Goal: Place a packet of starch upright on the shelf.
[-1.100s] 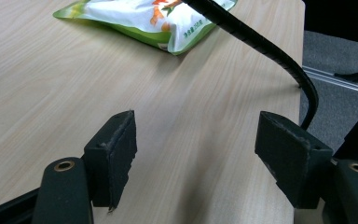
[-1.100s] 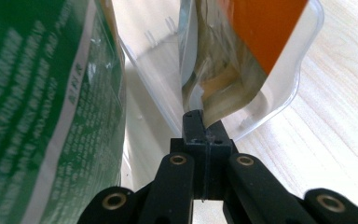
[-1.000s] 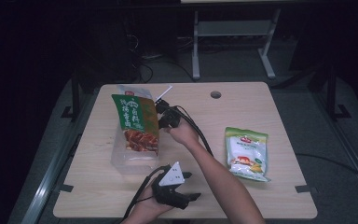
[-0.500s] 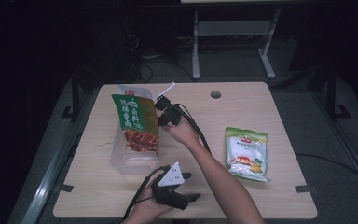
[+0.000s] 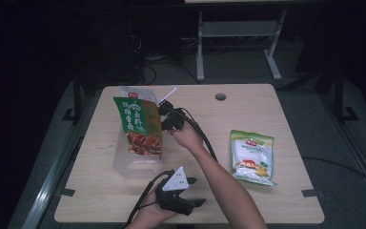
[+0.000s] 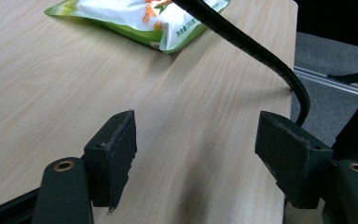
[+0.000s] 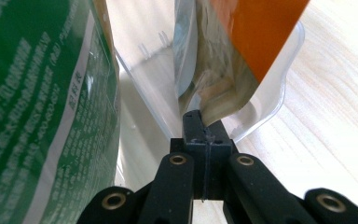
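Note:
A green snack bag (image 5: 138, 121) (image 7: 37, 102) stands in a clear plastic bin (image 5: 124, 164) (image 7: 270, 93) at the table's left. Just right of it a second bag, orange and clear (image 7: 242, 32), stands in the bin. My right gripper (image 5: 163, 109) (image 7: 204, 126) reaches in from the right. Its jaws have just been closing and are shut on that bag's bottom corner. At the front edge my left gripper (image 5: 195, 192) (image 6: 196, 135) rests open over bare wood, with nothing between its pads.
A green and white pouch (image 5: 251, 155) (image 6: 135, 18) lies flat on the table's right side. The right gripper's black cable (image 6: 251, 42) (image 5: 205, 138) trails along the forearm and over the table edge. A round hole (image 5: 220, 97) sits near the far edge.

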Available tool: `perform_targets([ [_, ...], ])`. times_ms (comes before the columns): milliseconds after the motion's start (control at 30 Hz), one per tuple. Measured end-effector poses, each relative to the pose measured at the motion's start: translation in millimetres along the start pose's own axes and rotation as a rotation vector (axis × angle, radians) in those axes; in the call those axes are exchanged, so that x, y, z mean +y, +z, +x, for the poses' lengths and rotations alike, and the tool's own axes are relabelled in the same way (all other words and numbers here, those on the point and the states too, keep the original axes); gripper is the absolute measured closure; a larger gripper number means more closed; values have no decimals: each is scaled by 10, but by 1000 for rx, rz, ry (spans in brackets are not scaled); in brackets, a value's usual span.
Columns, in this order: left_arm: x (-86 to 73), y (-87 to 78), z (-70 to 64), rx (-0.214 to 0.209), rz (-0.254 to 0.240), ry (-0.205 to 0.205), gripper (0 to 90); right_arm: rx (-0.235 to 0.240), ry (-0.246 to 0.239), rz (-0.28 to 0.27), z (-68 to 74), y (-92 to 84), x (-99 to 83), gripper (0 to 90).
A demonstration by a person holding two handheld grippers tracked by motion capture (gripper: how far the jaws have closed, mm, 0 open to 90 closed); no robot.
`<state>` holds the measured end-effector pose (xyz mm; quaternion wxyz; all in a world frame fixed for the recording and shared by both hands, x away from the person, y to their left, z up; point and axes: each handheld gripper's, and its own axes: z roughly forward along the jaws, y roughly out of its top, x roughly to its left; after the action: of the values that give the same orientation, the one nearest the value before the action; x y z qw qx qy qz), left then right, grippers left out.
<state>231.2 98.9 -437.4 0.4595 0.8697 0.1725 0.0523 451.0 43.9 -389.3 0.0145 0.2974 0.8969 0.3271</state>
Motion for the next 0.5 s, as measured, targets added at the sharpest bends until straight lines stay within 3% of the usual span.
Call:
perform_targets([
  [167, 0, -3, 8, 1, 3, 0, 287, 22, 4, -6, -3, -13, -10, 833],
  [200, -2, -4, 13, 3, 3, 1, 287, 18, 22, -28, -17, -77, -36, 702],
  [267, -5, 0, 17, 5, 3, -3, 287, 32, 50, -42, -43, -176, -64, 673],
  [400, 2, 22, 24, 8, 7, -2, 287, 36, 53, -64, -105, -405, -163, 593],
  [500, 16, 46, 22, 9, 12, 0, 287, 13, 46, -68, -146, -547, -279, 564],
])
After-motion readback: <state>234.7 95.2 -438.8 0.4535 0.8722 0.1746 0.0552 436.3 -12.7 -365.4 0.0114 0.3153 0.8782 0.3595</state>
